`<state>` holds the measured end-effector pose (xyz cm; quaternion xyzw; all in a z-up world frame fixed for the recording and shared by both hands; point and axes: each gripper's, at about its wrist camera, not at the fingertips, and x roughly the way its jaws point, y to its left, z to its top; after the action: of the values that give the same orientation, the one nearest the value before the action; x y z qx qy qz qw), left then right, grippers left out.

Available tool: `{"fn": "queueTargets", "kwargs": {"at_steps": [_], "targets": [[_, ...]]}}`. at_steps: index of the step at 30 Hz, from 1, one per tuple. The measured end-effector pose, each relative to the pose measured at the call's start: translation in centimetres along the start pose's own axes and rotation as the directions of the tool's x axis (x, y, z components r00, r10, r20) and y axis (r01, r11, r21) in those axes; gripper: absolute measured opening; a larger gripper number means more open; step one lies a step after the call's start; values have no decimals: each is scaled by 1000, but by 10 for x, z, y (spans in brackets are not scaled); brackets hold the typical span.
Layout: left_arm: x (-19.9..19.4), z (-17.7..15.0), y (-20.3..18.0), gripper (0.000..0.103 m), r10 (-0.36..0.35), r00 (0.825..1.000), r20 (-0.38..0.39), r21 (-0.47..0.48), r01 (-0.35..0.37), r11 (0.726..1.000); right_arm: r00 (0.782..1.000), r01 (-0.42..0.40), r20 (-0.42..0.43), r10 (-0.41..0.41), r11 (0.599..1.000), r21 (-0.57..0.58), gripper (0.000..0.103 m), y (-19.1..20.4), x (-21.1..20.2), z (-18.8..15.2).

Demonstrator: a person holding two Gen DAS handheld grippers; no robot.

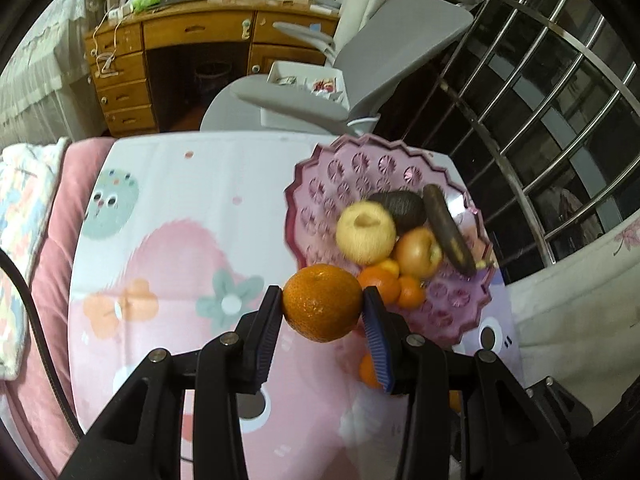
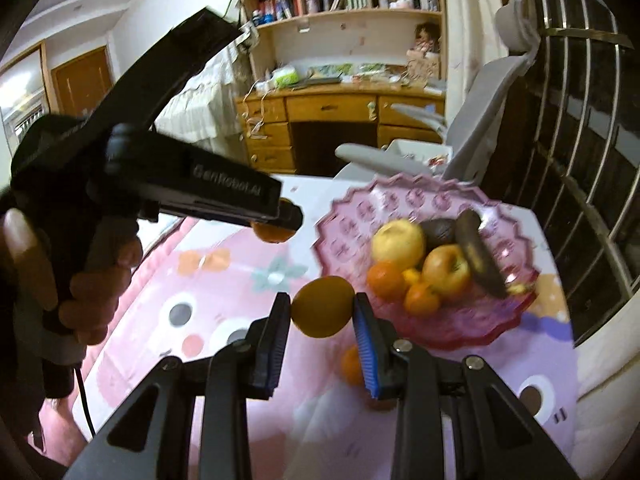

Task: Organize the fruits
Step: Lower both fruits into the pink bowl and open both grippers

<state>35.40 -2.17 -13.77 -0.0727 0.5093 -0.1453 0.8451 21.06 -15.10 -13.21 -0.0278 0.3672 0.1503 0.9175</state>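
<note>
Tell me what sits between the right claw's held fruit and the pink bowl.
Only bare flowered tablecloth lies between the yellow-orange fruit in the right claw and the pink bowl, in the right wrist view.

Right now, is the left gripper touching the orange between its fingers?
Touching. In the left wrist view both pads of the left gripper press the sides of the orange, which hangs clear above the tablecloth.

Dim indoor light, motion blur, fisheye warping.

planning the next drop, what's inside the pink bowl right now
In the pink bowl: a yellow apple, a reddish apple, an avocado, a dark banana, small oranges. Anything beneath them is hidden.
</note>
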Motion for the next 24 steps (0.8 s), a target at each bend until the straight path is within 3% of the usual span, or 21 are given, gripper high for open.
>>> {"fn": "queueTargets", "kwargs": {"at_steps": [9, 24], "targets": [[26, 8, -35, 39, -6, 1000, -18, 45, 7, 999, 997, 76, -8, -76, 992, 99, 32, -55, 9, 7], [70, 10, -48, 41, 60, 993, -100, 28, -57, 998, 993, 87, -93, -72, 982, 166, 34, -107, 37, -3]]}}
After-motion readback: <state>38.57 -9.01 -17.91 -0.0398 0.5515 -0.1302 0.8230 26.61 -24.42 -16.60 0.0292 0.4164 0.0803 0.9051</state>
